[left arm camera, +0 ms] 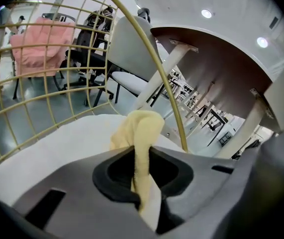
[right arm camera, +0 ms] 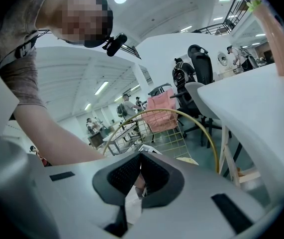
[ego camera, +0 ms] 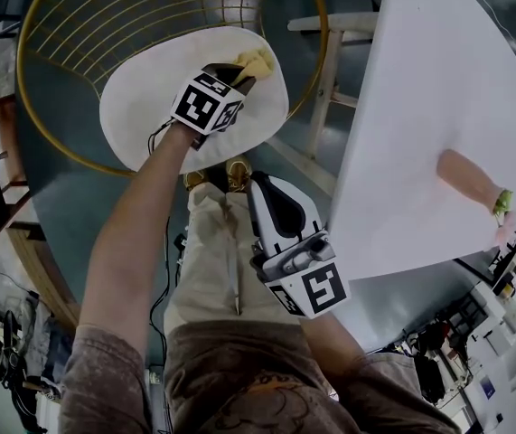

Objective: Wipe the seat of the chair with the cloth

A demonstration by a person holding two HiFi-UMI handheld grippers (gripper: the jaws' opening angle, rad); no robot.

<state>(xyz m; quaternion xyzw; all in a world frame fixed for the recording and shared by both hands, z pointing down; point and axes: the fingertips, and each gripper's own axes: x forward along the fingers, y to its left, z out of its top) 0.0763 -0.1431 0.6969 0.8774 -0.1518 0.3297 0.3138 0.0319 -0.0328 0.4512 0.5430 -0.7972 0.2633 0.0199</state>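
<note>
My left claw (left arm camera: 141, 183) is grasping the yellow cloth (left arm camera: 137, 133) over the chair's white seat (ego camera: 149, 107), right claw (right arm camera: 139, 173) clenched on nothing, well back.

cloth (ego camera: 258, 61) — partly hidden in left tool (ego camera: 238, 80) | chair (ego camera: 140, 120) back — cropped at top

The left arm (ego camera: 126, 233) stretches straight out, bare to the elbow. It carries the left gripper (ego camera: 238, 78) over the chair seat (ego camera: 145, 107), jaws clamped on the cloth (ego camera: 256, 61). The right gripper (ego camera: 258, 183) hangs close to the body, short of the seat, jaws pressed together with nothing between them.
</note>
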